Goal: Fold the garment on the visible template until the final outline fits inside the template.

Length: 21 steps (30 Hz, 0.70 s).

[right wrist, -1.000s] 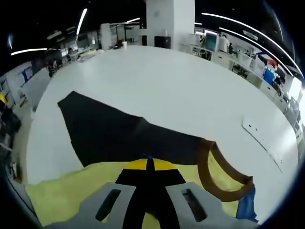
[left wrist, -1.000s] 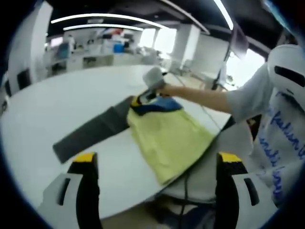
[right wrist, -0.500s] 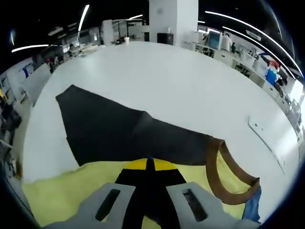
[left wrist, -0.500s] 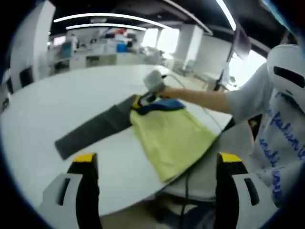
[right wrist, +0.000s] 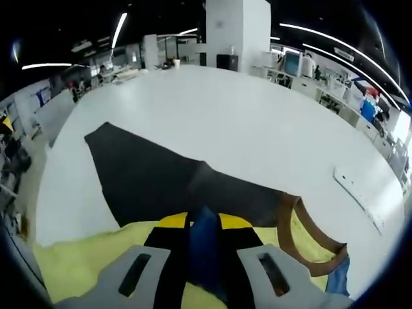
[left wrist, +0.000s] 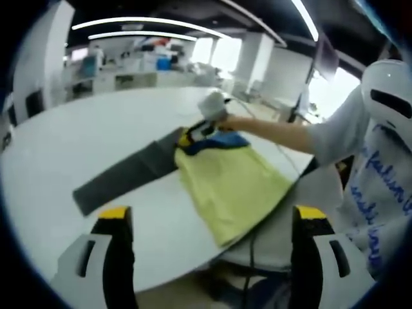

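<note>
White table [left wrist: 77, 141], big, rounded edge. Dark template [left wrist: 125, 175] flat on it, long strip, far end under garment. Yellow garment [left wrist: 228, 183] spread near table's edge, one end overlapping template, blue trim and brown collar band [right wrist: 302, 235] at that end. Person's arm [left wrist: 277, 132] reaching in over garment. Right gripper [left wrist: 193, 134] at garment's blue edge, jaws clamped on blue fabric [right wrist: 206, 235]. Left gripper [left wrist: 212, 222] held back off table, jaws wide apart, nothing between them.
</note>
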Each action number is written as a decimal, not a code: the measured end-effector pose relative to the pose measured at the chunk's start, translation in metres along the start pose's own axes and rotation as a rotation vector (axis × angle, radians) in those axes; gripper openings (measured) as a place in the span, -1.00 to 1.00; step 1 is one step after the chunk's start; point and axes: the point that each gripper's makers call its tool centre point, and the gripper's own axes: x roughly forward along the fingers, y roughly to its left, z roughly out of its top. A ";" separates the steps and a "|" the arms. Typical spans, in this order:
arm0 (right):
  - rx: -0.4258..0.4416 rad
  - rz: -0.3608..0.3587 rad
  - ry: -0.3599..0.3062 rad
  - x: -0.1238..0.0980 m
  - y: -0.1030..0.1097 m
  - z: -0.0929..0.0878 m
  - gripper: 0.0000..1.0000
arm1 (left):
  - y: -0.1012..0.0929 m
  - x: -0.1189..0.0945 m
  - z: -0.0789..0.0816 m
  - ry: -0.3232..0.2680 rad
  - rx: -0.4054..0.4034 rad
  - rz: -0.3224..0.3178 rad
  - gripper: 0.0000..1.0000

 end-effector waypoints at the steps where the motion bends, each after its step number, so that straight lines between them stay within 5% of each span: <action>1: 0.000 -0.006 -0.005 -0.006 0.000 0.000 -0.65 | 0.000 0.000 0.000 -0.003 0.001 -0.001 0.96; 9: -0.061 0.004 -0.024 -0.030 0.021 -0.009 -0.72 | 0.001 -0.001 0.003 -0.011 0.010 -0.009 0.97; 21: -0.103 0.035 0.039 -0.019 0.044 -0.035 -0.73 | 0.005 -0.005 0.006 -0.020 0.019 -0.007 0.99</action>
